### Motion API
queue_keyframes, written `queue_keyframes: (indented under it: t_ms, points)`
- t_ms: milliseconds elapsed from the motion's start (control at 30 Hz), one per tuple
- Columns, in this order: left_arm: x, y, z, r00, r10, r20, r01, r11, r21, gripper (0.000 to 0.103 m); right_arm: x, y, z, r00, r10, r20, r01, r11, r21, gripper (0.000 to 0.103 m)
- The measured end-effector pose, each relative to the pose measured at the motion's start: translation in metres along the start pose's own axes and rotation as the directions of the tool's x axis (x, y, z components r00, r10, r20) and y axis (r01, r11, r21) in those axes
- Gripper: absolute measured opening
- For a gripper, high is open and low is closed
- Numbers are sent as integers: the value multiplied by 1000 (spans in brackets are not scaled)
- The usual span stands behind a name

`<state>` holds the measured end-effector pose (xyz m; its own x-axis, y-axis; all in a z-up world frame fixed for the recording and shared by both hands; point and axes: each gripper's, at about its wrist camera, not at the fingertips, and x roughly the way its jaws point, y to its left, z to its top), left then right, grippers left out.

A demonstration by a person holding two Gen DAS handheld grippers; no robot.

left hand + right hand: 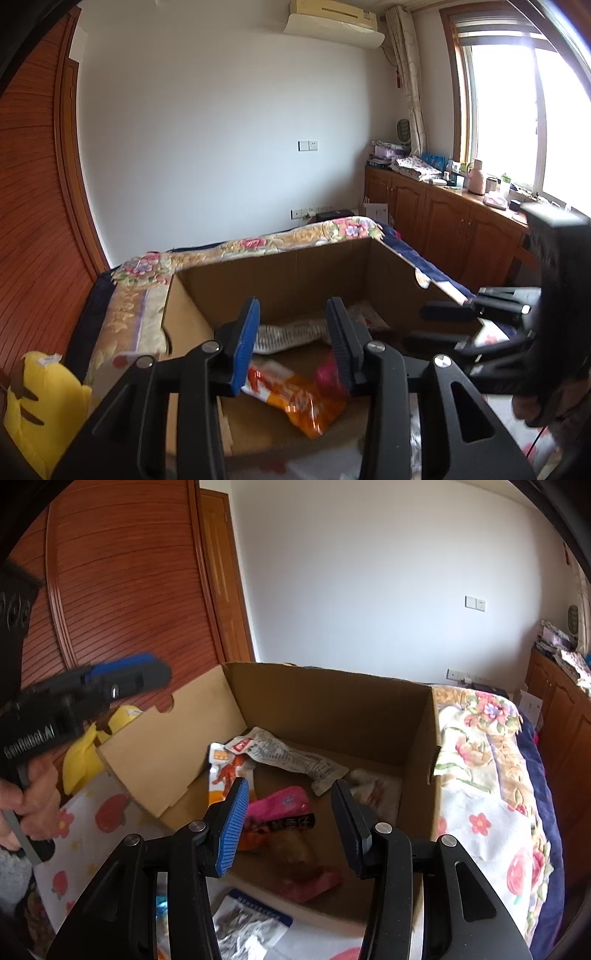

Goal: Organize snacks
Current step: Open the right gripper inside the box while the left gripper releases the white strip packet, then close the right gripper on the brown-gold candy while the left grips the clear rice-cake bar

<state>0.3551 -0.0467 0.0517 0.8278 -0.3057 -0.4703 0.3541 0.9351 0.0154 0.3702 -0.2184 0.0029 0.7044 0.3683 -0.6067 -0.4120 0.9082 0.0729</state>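
An open cardboard box (288,269) (325,705) stands on the bed. My left gripper (293,308) hovers over its near edge, open, with nothing between its pads. Below it lie an orange packet (295,398), blurred, a pink one (327,371) and a white printed one (291,334). My right gripper (290,786) is open too and empty, above a pink-and-black packet (284,808) and a blurred brown-and-pink packet (306,867). Farther in lie a white packet (291,758) and an orange-and-white one (223,773). Each view shows the other gripper: the right (417,325), the left (160,666).
The box sits on a floral quilt (480,812). A yellow plush toy (33,402) (83,755) lies left of it. A blue-and-white packet (251,923) lies on the bedding in front. A wooden wardrobe (122,590) stands left, low cabinets (443,221) under the window right.
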Motion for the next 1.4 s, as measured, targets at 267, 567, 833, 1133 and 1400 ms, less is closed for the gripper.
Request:
queue_keyframes:
  t_ms: [267,567,833,1133,1400]
  points:
    - [-37,-4,-34,999,9,-36,-8,1000,11,40,-44,21,-13,1000,-9,9,9,1000,-21,47]
    - [-62,-15,-77,996,14,-87,-11,999,34,42,-77,42,-44,1000,-28,-12,28,1000,-3,47]
    - [-74,-21,-107,992,19,-128,-14,999,39,43,-84,50,-72,999,-27,-46,29,999,36,47]
    - [-64,-21,-137,981,17,-195,-17,1000,3,45,-77,62,-97,996,-15,-93,21,998,60,47]
    - [-47,-21,-164,960,5,-279,-14,999,-29,47,-53,64,-123,988,10,-153,5,995,102,47]
